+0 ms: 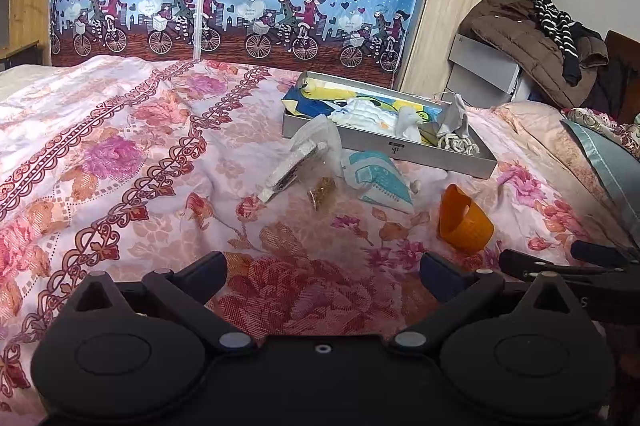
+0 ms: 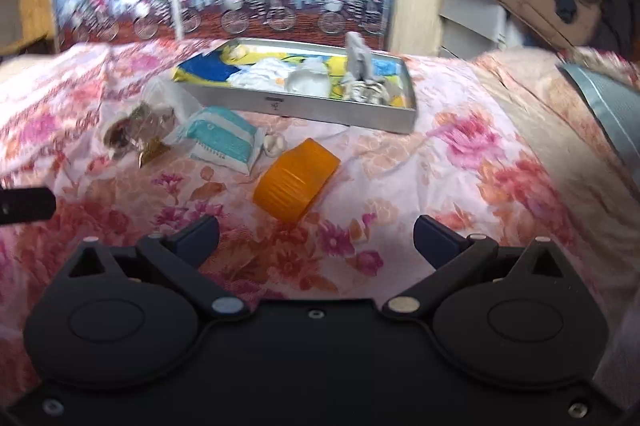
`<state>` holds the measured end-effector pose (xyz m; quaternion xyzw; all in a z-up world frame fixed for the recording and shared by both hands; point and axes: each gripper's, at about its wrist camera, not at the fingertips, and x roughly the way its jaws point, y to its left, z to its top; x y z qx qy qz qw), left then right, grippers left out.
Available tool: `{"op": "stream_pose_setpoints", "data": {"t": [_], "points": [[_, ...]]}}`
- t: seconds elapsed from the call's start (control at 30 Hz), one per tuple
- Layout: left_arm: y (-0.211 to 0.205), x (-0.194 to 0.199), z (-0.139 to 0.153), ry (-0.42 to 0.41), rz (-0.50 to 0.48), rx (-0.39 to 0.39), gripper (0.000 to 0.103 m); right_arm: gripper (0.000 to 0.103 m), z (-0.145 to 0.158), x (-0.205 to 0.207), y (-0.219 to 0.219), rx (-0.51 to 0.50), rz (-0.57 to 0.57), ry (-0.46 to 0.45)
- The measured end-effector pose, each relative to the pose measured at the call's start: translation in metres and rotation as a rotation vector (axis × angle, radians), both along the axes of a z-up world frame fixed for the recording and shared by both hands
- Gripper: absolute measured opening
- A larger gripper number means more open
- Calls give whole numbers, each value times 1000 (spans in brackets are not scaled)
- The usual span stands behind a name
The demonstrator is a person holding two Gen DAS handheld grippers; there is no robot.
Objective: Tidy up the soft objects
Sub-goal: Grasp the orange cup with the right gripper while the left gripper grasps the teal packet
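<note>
Left gripper and right gripper, both held low over a floral bedspread; each has its jaws spread wide with nothing between them.

Grey tray: lies on the bedspread at 12 o'clock from the right gripper, long axis running from 9 to 3 o'clock in the right wrist view and slanting from upper left to lower right in the left wrist view. It holds a yellow-and-blue cloth, a white quilted cloth, a grey cloth standing upright and other small soft pieces.

Orange band: an open ring lying on its side, near 12 o'clock of the right gripper, its opening facing roughly 1 o'clock in the right wrist view.

Teal-and-white packet: flat, at 11 o'clock, long axis running toward 4 o'clock, just beside a clear plastic bag with dark and gold contents.

Open bedspread lies left of the loose items and between the band and both grippers. The right wrist view is motion-blurred.
</note>
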<state>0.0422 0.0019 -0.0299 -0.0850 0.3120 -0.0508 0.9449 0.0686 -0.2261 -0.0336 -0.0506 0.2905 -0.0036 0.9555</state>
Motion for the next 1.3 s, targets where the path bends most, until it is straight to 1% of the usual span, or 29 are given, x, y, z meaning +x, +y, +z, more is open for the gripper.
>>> {"op": "stream_pose_setpoints", "data": {"t": [0.1, 0.2, 0.4, 0.47, 0.5, 0.57, 0.67, 0.73, 0.87, 0.97, 1.03, 1.13, 1.2, 1.23, 1.3], "points": [[-2, 11, -7, 36, -11, -14, 102, 103, -7, 15, 6, -81, 89, 1], [-4, 20, -13, 61, -28, -29, 102, 103, -11, 23, 8, -126, 149, -4], [-7, 39, -22, 56, -56, -64, 102, 103, -26, 39, 20, -244, 261, 11], [-10, 50, -25, 40, -75, -106, 102, 103, -32, 44, 24, -269, 292, 12], [-12, 55, -27, 26, -99, -149, 102, 103, -36, 47, 28, -290, 304, 7], [-17, 66, -31, 3, -142, -189, 102, 102, -42, 51, 34, -343, 323, -6], [-28, 88, -41, 14, -194, -231, 102, 102, -50, 55, 36, -397, 329, -20], [-34, 103, -48, 24, -191, -244, 102, 102, -55, 59, 35, -405, 321, -32], [-39, 131, -61, 53, -149, -239, 102, 102, -60, 64, 36, -446, 306, -68], [-37, 148, -68, 70, -123, -247, 99, 102, -67, 70, 35, -462, 300, -89], [-39, 157, -70, 73, -110, -259, 97, 97, -71, 75, 35, -472, 297, -100], [-42, 166, -70, 61, -108, -290, 95, 84, -70, 79, 30, -466, 306, -105], [-45, 171, -69, 57, -100, -315, 90, 67, -71, 80, 33, -467, 324, -112], [-47, 174, -69, 59, -89, -324, 86, 63, -72, 79, 34, -472, 333, -117], [-50, 177, -71, 69, -62, -321, 79, 51, -73, 78, 36, -480, 350, -121]]}}
